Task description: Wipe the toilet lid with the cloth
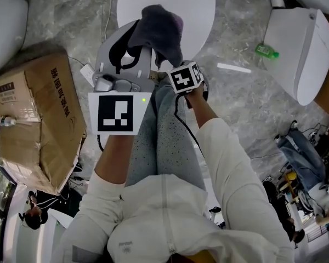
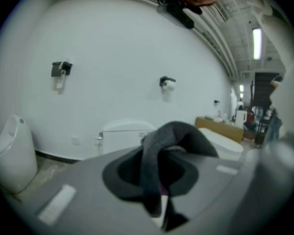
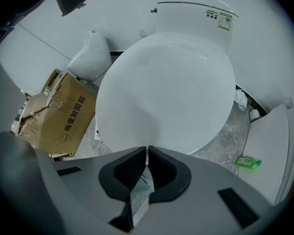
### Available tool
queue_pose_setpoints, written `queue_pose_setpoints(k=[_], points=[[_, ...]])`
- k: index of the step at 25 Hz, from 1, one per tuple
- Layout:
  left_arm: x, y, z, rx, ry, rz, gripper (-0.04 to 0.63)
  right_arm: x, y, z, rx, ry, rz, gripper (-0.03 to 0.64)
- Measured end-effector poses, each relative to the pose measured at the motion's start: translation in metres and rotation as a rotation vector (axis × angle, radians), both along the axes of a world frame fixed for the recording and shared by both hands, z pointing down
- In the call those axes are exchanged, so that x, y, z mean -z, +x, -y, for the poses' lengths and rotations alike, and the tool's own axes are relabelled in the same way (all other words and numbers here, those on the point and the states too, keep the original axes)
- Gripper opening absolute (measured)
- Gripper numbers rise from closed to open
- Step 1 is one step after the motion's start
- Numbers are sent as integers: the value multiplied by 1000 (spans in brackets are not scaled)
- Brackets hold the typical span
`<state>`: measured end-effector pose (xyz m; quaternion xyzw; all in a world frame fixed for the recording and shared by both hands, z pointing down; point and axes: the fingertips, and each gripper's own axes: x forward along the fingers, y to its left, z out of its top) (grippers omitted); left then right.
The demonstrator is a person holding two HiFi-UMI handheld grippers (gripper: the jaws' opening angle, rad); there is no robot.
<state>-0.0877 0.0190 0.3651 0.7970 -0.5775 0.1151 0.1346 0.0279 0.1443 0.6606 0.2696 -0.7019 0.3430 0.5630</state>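
Cloth (image 2: 179, 131), dark grey and bunched, hangs pinched in the left tongs (image 2: 157, 160) over the near edge of the toilet lid (image 1: 203, 4), probably held ready for wiping. The right tongs (image 3: 147, 150) point down at the lid, closed with nothing between them. The lid lies shut over the bowl, hiding its inside. Farther out on the floor, a taped cardboard box (image 1: 41, 119) sits closed, its contents unseen, and a green bottle (image 1: 267, 51) lies on its side.
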Motion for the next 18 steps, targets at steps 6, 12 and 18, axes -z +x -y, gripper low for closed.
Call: queue_pose_setpoints(k=[6,12,18], points=[[-5,-1,2,-17,-16,-1,48,-7,1,0,-51,1,-15,25],[-14,-6,3,-19,-37,-8,48,6,-2,1,-76,53,14,15],[-23,-6,4,-21,-53,-13,48,48,-17,26,-154,177,116,15]])
